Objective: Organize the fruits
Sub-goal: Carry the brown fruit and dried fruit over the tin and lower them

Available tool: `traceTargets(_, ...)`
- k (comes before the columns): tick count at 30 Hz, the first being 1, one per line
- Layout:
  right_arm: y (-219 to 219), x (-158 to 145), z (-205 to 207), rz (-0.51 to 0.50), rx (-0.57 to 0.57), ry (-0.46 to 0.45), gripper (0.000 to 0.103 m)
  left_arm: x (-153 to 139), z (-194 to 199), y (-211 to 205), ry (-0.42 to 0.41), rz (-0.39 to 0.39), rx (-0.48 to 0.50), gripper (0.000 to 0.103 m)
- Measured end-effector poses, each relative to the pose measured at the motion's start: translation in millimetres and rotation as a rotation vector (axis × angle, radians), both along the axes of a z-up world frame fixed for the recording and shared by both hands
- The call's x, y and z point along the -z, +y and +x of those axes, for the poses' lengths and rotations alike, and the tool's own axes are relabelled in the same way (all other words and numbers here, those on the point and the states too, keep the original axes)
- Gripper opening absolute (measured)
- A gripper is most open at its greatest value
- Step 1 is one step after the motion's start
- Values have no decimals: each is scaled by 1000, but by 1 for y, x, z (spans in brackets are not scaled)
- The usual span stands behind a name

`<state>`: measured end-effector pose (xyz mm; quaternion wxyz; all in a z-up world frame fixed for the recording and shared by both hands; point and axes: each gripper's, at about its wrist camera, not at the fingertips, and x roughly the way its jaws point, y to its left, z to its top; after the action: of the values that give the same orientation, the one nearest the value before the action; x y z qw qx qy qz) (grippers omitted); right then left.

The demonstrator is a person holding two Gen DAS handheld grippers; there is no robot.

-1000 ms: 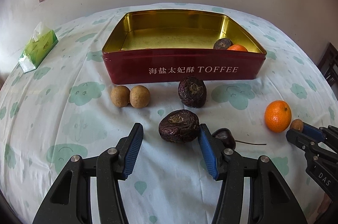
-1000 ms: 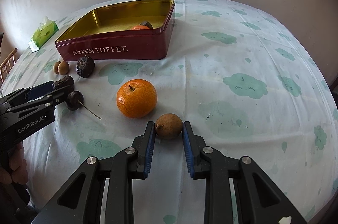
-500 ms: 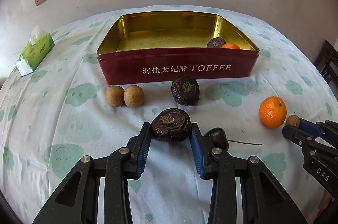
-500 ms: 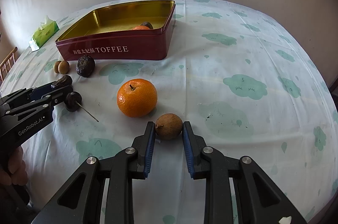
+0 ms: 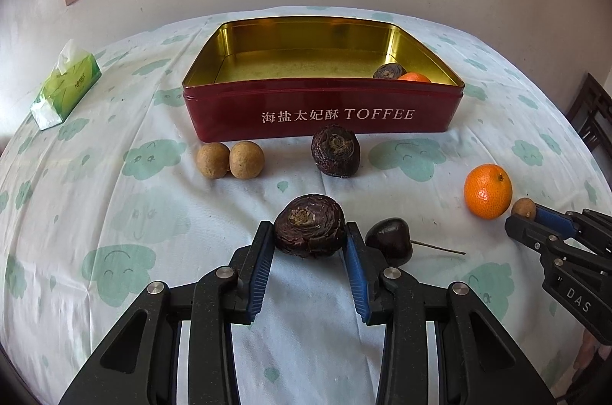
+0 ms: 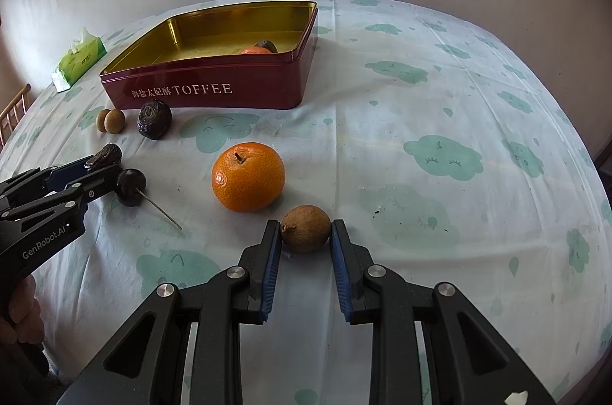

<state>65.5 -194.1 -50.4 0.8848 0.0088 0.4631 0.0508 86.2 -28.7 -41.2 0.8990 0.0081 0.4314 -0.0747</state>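
Both jaw sets are closed on fruit resting on the cloth-covered table [image 5: 114,213]. Left gripper [image 5: 309,233]: the blue pads press the two sides of a dark, wrinkled passion fruit [image 5: 309,231], which sits on the cloth between the fingertips. Right gripper [image 6: 306,233]: the jaws stand narrow, with both pads against a small brown longan [image 6: 306,228], also on the cloth. A dark cherry [image 5: 390,240] with a long thin stem lies just beside the outer face of the left gripper's right finger. An orange mandarin [image 6: 248,176] sits just beside the held longan, toward the tin. The red toffee tin [image 5: 321,116], open and gold-lined, stands farther back near the middle of the table; inside it, in the near right corner as the left wrist view shows it, lie a second mandarin [image 5: 415,77] and another passion fruit [image 5: 389,71], touching each other. In front of the tin's lettered wall, a third passion fruit [image 5: 336,150] rests on the cloth, and to its left two longans [image 5: 229,160] sit touching side by side. A green tissue pack [image 5: 67,85] lies at the far left edge of the table. In the right wrist view, part of a hand [image 6: 23,317] grips the left gripper's handle at the lower left.
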Motion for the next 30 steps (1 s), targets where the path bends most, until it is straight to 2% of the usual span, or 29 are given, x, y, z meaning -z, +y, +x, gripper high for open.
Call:
traceTargets(13,-5,-4,0,21,11,4,24,-3,-12,11,11,-37,-4,38)
traceTargets(30,-9,-17,3,17,13,-15,24,-12,-13,26,-3,-48,-28,38)
